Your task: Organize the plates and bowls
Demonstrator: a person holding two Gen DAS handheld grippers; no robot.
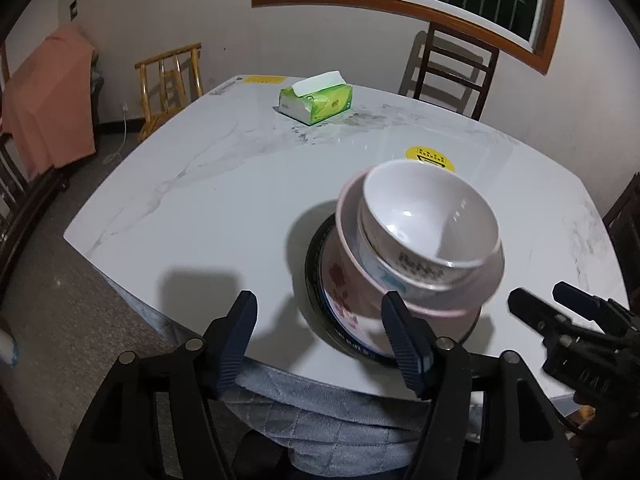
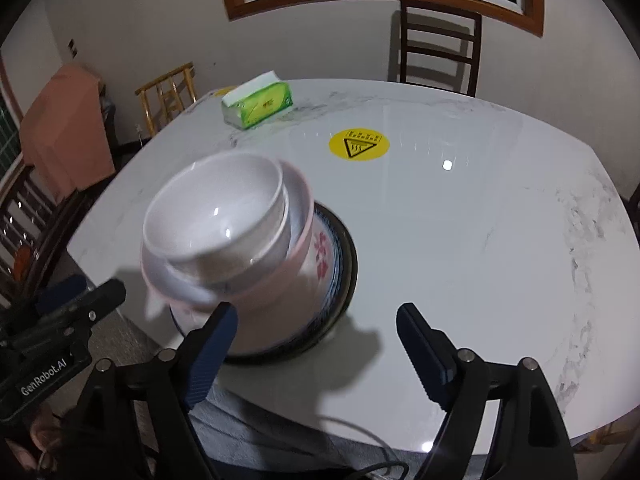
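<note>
While you hold both grippers low at the near table edge, neither one has anything in it. In the L wrist view your left gripper (image 1: 318, 336) has its jaws spread wide; the R finger (image 1: 404, 340) overlaps the plate's near rim in the picture, contact can't be told. In the R wrist view your right gripper (image 2: 316, 344) is spread wide too, with the L finger (image 2: 212, 344) in front of the stack's near side, contact unclear.

The stack sits just past the fingers: at approx 1 o'clock in the L view, 11 o'clock in the R view. Bottom is a dark-rimmed plate (image 1: 320, 300) flat on the table (image 1: 200, 208). On it stands a pink bowl (image 1: 348, 272) w/ red flower print, and nested inside that a white bowl (image 1: 428, 216), tilted, rim leaning to one side. White bowl is empty, w/ dark lettering on its outer wall, too blurred to read.

Further out at 12 o'clock in the R view, a yellow sticker (image 2: 359, 143) lies on the tabletop, apart from the stack. Beyond it, toward 11 o'clock, a green tissue pack (image 2: 258, 105) near the far edge. A dark chair (image 2: 438, 52) stands behind the table at approx 1 o'clock.
</note>
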